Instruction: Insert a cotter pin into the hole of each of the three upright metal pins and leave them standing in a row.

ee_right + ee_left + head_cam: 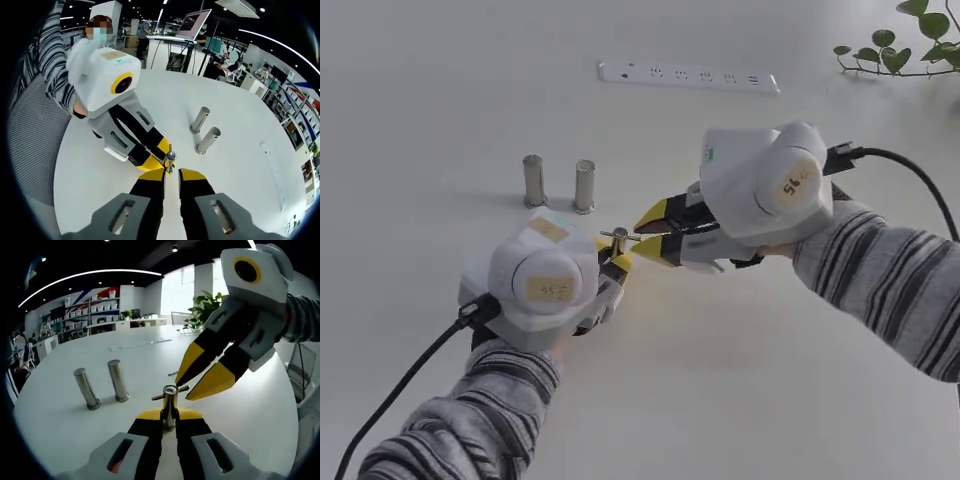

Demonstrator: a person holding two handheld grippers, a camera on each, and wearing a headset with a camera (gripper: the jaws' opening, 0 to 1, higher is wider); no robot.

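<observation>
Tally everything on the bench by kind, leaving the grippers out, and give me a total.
metal pins: 3, two standing free, one held in the left gripper
cotter pins: 1, through the held pin
power strips: 1
plants: 1
total: 6
A sliver lying beyond the held pin is too small to name; not counted.

— Where do the metal pins stand?
— The first pin (534, 180) and second pin (584, 186) are bare steel cylinders, upright on flanged bases, the second just beside the first at three o'clock. The third pin (618, 243) is at four o'clock of them, upright, clamped in the left gripper (170, 416).
— And the cotter pin?
— The cotter pin (170, 392) sits crosswise through the third pin's head, with its ends toward nine and three o'clock.
</observation>
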